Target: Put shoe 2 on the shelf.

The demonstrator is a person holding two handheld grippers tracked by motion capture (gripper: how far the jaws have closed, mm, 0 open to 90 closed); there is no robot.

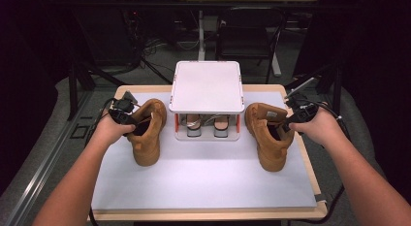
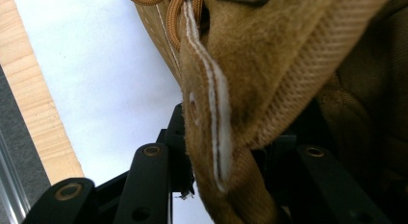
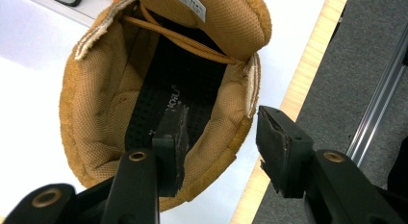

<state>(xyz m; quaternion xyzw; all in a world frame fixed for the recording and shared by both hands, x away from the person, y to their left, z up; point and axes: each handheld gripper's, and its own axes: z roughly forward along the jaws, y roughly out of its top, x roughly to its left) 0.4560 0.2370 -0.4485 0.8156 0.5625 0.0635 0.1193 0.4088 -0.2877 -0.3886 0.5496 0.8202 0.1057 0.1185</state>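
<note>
Two tan boots are standing on the white mat (image 1: 203, 177) of the surface, one on each side of a white box-like stand (image 1: 206, 88) at the back centre.

Left boot (image 1: 147, 131) is sitting left of the stand, toe pointing toward the person. The left tool (image 1: 127, 120) is reaching into its collar. In the left gripper view the suede collar edge (image 2: 216, 113) with its white stitching is lying between the two black jaws, one jaw outside, the other inside the opening. Jaws are standing partly apart; whether the pads are pressing on the collar cannot be told.

Right boot (image 1: 268, 134) is sitting right of the stand, near the surface's right edge. The right tool (image 1: 287, 125) is straddling its collar: in the right gripper view one jaw is sitting inside the opening over the black insole (image 3: 178, 84), the other outside the wall, with a clear gap to the suede. Jaws are gaping, gripping nothing.
</note>
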